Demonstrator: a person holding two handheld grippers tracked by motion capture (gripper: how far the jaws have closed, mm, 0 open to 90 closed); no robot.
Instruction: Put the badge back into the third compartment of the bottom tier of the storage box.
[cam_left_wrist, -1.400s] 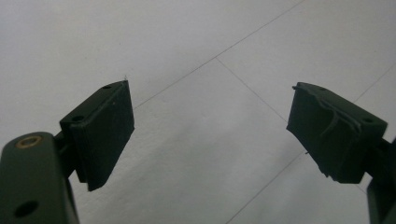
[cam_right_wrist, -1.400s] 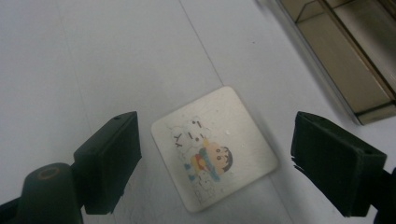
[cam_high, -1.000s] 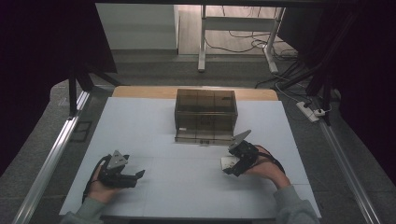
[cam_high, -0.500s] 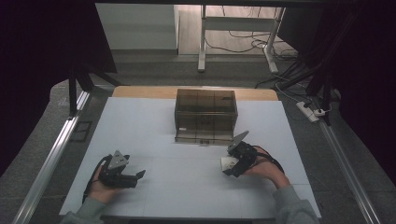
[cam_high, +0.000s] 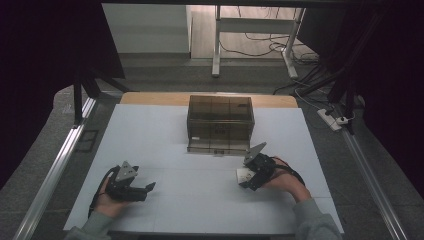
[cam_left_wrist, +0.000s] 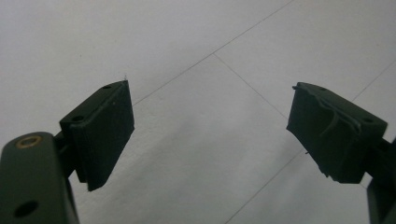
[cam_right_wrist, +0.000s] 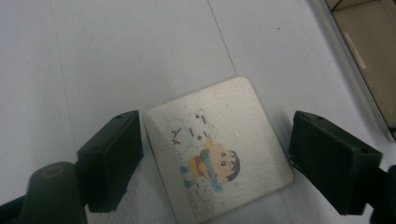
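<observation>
Flat, square, off-white tile with rounded corners (cam_right_wrist: 217, 149), printed with small cartoon figures; it lies face up on the white worktop (cam_right_wrist: 116, 56), turned at an angle. Behind it stands a smoky-brown translucent plastic box (cam_high: 220, 122), rectangular and upright, mid-worktop.

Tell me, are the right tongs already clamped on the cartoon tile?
No, the right tongs stand open, with the tile flat on the table between their jaws and a gap on one side.
</observation>
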